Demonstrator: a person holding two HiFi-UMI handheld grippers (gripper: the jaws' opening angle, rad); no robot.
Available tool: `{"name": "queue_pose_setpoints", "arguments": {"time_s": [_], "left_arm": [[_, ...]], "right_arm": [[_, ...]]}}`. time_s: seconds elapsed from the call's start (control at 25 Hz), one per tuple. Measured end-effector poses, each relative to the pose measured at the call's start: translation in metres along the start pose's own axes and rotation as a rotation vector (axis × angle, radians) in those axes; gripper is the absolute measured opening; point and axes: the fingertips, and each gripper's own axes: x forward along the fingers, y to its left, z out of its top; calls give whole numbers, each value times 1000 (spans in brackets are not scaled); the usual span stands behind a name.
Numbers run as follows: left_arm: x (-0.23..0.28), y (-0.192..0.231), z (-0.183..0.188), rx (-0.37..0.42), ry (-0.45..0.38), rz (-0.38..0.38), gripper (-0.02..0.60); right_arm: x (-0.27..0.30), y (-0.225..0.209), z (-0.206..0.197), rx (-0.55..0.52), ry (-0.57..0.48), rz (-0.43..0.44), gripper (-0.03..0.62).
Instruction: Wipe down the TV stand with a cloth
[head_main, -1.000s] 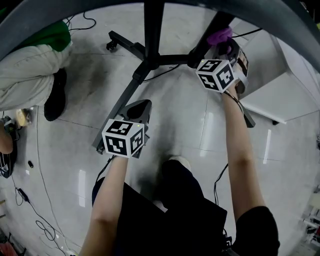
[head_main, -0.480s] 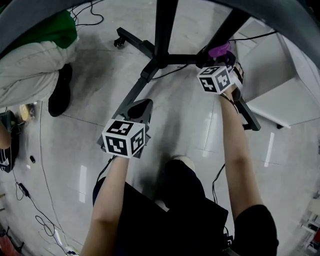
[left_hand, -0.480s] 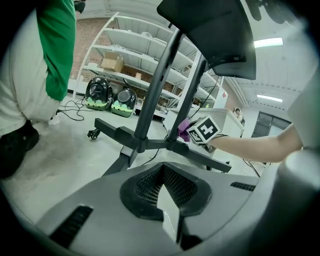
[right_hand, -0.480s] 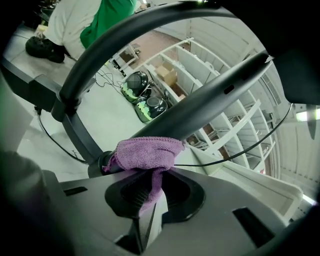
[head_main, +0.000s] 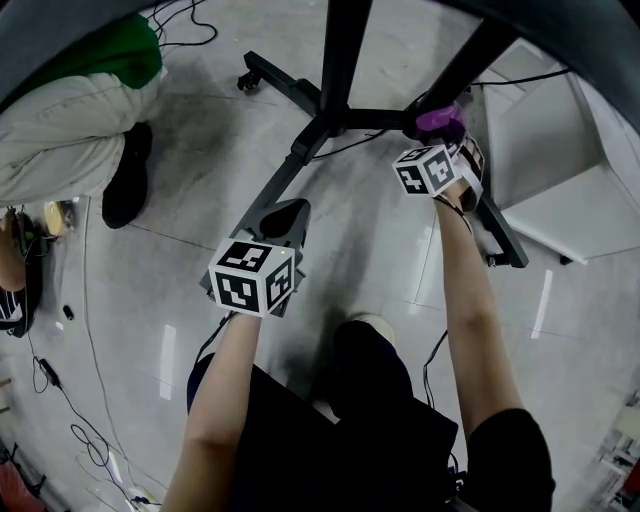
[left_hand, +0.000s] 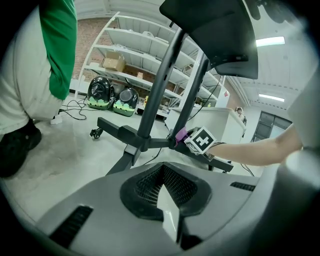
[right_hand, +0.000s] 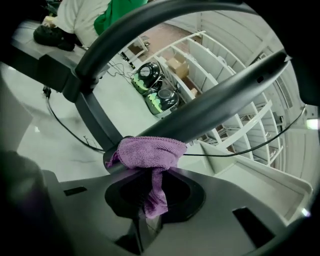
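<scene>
The black TV stand (head_main: 340, 60) rises at top centre, its legs spreading over the grey floor. My right gripper (head_main: 440, 135) is shut on a purple cloth (head_main: 438, 121) that is pressed against the slanted right pole near its foot. In the right gripper view the purple cloth (right_hand: 150, 155) drapes over that pole (right_hand: 210, 102) and hangs down between the jaws. My left gripper (head_main: 283, 218) hovers over the stand's front left leg (head_main: 275, 185), shut with nothing in it. The left gripper view shows the stand (left_hand: 150, 142) ahead and the right gripper's marker cube (left_hand: 201, 141).
A person in a pale and green garment with a black shoe (head_main: 125, 185) crouches at upper left. Cables (head_main: 60, 400) trail on the floor at left. A white cabinet (head_main: 570, 190) stands at right. Shelving with boxes and helmets (left_hand: 112, 95) lines the far wall.
My right gripper with the cloth has slid a little up and inward along the slanted pole towards the stand's hub. The left gripper has hardly moved.
</scene>
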Motion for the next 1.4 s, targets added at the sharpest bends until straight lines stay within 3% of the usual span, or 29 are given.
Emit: {"name": "queue_pose_setpoints", "arguments": {"time_s": [0.4,0.8,1.0,1.4], "left_arm": [[0,0,-1,2,4,6,6],[-23,13,6,-1,-21,45,6],[-47,27,13,20,-48,85,6],[-120,95,29,-35,-123,272,6]], "right_arm": [[1,15,-5,-117,-9,30,68],[-53,17,9,-24,-131,26,68],[-107,35,45,22,-276,73,69],[-233,137,142,-39,-637,322,69]]}}
